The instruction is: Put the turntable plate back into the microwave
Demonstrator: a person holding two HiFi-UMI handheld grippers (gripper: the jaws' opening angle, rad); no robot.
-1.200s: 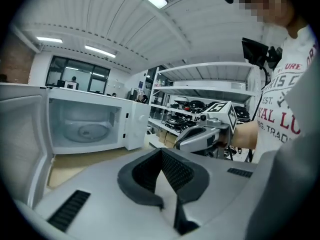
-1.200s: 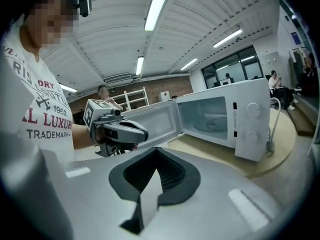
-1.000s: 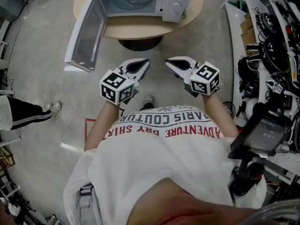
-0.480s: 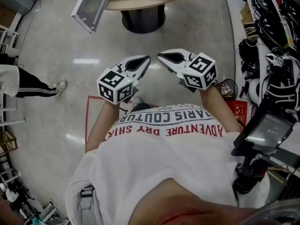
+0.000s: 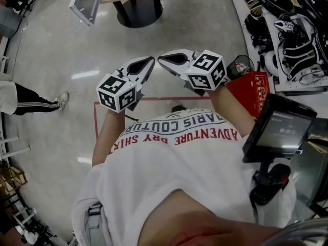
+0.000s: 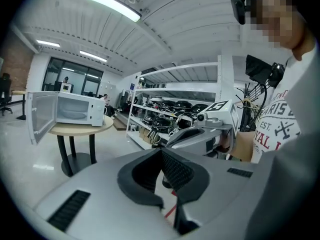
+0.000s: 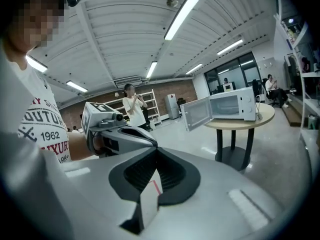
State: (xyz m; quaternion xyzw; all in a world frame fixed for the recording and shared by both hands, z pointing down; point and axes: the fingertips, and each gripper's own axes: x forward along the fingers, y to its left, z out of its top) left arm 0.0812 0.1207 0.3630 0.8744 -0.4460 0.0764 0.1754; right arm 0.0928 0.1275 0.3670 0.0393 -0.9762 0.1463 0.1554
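Note:
The white microwave (image 6: 75,109) stands on a round table (image 6: 82,128) with its door (image 6: 40,116) swung open; the right gripper view shows the same microwave (image 7: 232,104) from the other side. A pale round shape lies on its cavity floor, too small to make out. In the head view only the door's corner (image 5: 84,1) and the table's pedestal (image 5: 137,9) remain at the top edge. My left gripper (image 5: 148,61) and right gripper (image 5: 163,58) are held side by side in front of my chest, far from the table. Both are shut with nothing between their jaws.
Shelves loaded with cables and gear (image 5: 287,29) run along the right. A red bin (image 5: 251,86) stands close to my right arm. Red tape (image 5: 102,104) marks the floor under me. Another person's leg (image 5: 31,104) is at the left, and another person (image 7: 132,104) stands far off.
I have backed away from the table: the microwave has slid up and almost out of the head view. Both grippers stayed shut and side by side, moving with me.

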